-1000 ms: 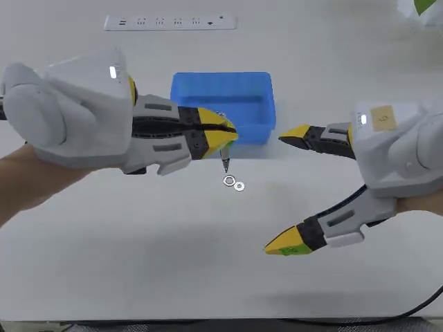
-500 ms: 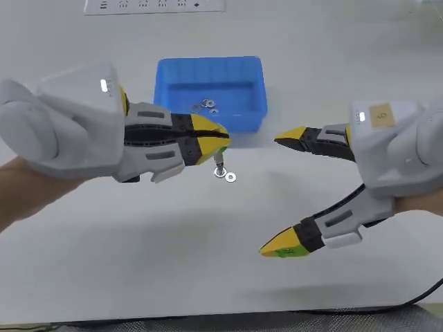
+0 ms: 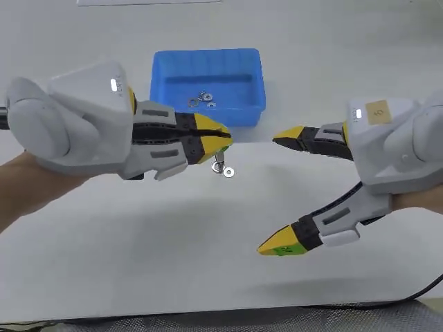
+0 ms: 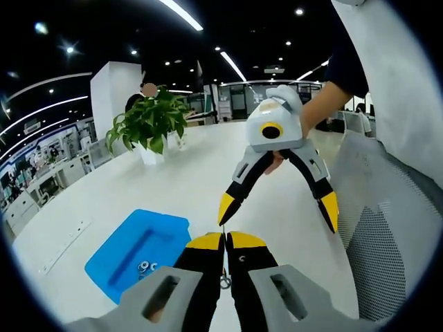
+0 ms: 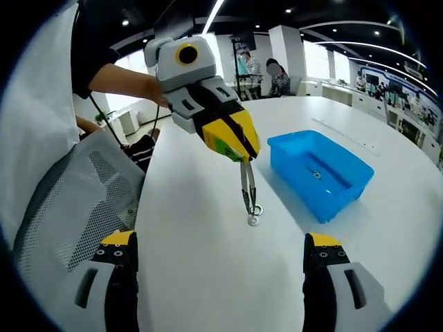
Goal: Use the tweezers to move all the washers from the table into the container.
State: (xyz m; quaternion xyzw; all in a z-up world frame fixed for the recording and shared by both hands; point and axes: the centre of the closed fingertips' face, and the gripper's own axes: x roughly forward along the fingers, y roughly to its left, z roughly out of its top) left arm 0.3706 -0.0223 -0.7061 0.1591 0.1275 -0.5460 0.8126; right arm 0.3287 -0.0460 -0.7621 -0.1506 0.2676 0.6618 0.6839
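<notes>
Head view, nearest first: a dark cable (image 3: 428, 290) curves along the near edge of the white worktop (image 3: 138, 263) at the right. Above the bare surface the right claw (image 3: 270, 194) hangs with its jaws spread wide, one yellow tip low and close to the person, the other higher and farther out, with nothing between them. Across from it is the left claw (image 3: 223, 138), a forearm behind it, its jaws pressed together on the top of the tweezers (image 3: 219, 163), which hang straight down out of the yellow tips. The tweezers' points meet the worktop at two washers (image 3: 229, 171) lying just beside each other, between the two claws and nearer the left one. Right gripper view gives the clearest look: the thin legs come down at the ring of the washer farther from that camera, and the nearer washer lies touching or almost touching it. Whether the points actually pinch the ring I cannot tell. Beyond the washers, near but apart, stands the blue container (image 3: 208, 54), open-topped and rectangular, with a small heap (image 3: 203, 99) of washers on its floor toward the near wall. Left gripper view places the container to the left of the closed jaws, and far behind it a potted plant (image 4: 149, 124) stands on the same long worktop
</notes>
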